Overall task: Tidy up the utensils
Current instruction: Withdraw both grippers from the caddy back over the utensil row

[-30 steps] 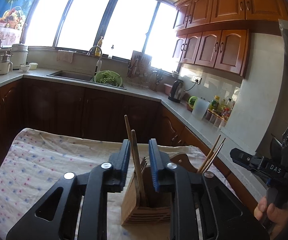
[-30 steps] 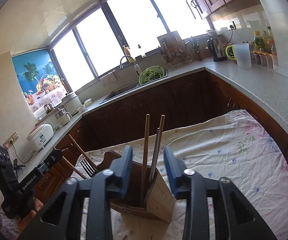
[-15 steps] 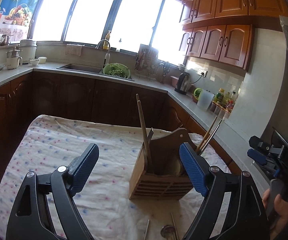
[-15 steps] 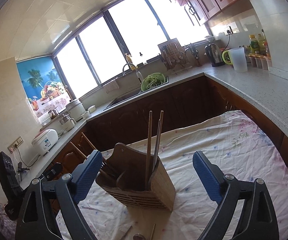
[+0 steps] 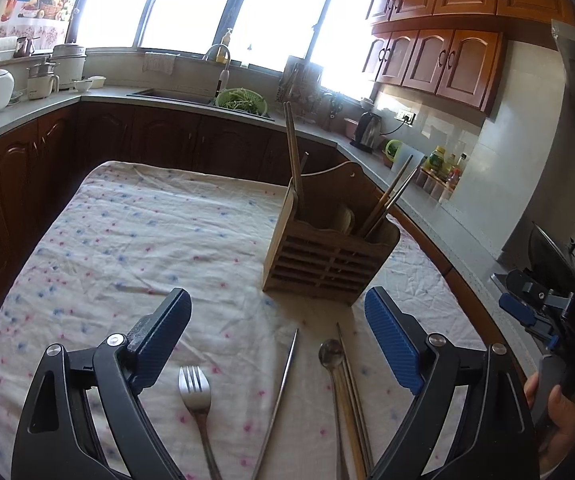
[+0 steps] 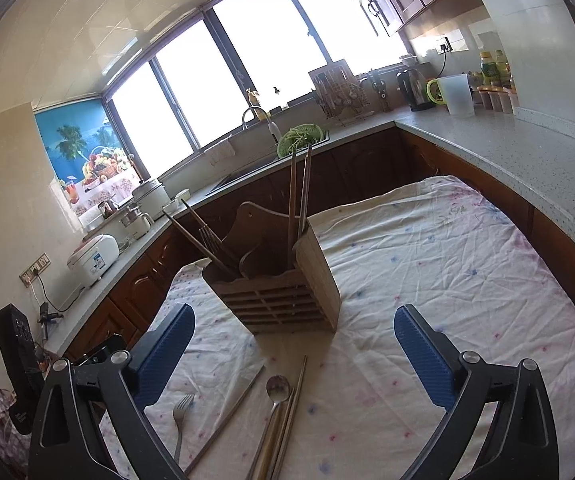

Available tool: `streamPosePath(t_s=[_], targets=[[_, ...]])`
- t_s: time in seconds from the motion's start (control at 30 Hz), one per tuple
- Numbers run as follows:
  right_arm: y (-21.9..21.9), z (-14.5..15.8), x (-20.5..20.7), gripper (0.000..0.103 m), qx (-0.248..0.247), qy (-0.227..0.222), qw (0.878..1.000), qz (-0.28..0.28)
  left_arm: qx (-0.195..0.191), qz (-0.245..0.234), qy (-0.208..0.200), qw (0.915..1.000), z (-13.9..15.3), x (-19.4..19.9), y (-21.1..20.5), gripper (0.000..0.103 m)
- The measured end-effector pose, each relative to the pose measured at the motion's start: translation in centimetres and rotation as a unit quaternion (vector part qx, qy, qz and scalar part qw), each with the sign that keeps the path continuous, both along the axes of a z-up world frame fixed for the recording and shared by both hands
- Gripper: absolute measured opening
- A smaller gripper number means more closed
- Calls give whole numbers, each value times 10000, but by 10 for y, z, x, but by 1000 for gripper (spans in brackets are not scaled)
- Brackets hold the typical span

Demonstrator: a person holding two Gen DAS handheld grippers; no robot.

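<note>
Left wrist: slatted wooden caddy (image 5: pixel 329 258) on wrinkled floral cloth (image 5: pixel 127 240), both ribbed-padded tongs (image 5: pixel 277 332) (image 6: pixel 293 344) wide apart, empty.

Both wrist views near, angled down — sharing wooden holder (image 5: pixel 329 258) (image 6: pixel 283 292), tablecloth (image 5: pixel 127 240) (image 6: pixel 447 272)

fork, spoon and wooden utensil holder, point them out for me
fork (image 5: pixel 194 390), left wrist view, on the base of its tines
spoon (image 5: pixel 330 353), left wrist view, on its bowl
wooden utensil holder (image 6: pixel 283 302), right wrist view, on its slatted front
</note>
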State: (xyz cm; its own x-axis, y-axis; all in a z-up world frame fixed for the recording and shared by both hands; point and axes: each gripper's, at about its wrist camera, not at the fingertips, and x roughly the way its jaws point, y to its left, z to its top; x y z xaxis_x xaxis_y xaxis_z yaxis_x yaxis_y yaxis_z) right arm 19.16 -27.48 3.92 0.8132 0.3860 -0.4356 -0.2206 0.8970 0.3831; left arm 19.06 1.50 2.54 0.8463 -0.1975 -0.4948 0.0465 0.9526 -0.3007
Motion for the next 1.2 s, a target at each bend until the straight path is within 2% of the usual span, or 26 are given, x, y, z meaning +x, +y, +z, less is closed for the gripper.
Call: streamPosePath(t_s=[0.27,0.53,0.73,1.2], targets=[[7,-19,-52,101,-276,-13,9996,18,102,50,178,9998,-18,-38,3,91],[13,-43,-74,101,-326,251,9991,113,81,125,418,9990,-38,-61,8,91],[15,-58,-80,101,-396,398,9983,124,92,105,583,9982,-50,-66,7,91],[15,-69,-70,101,-430,588,9973,95,234,-108,887,9957,-66,-49,-5,91]])
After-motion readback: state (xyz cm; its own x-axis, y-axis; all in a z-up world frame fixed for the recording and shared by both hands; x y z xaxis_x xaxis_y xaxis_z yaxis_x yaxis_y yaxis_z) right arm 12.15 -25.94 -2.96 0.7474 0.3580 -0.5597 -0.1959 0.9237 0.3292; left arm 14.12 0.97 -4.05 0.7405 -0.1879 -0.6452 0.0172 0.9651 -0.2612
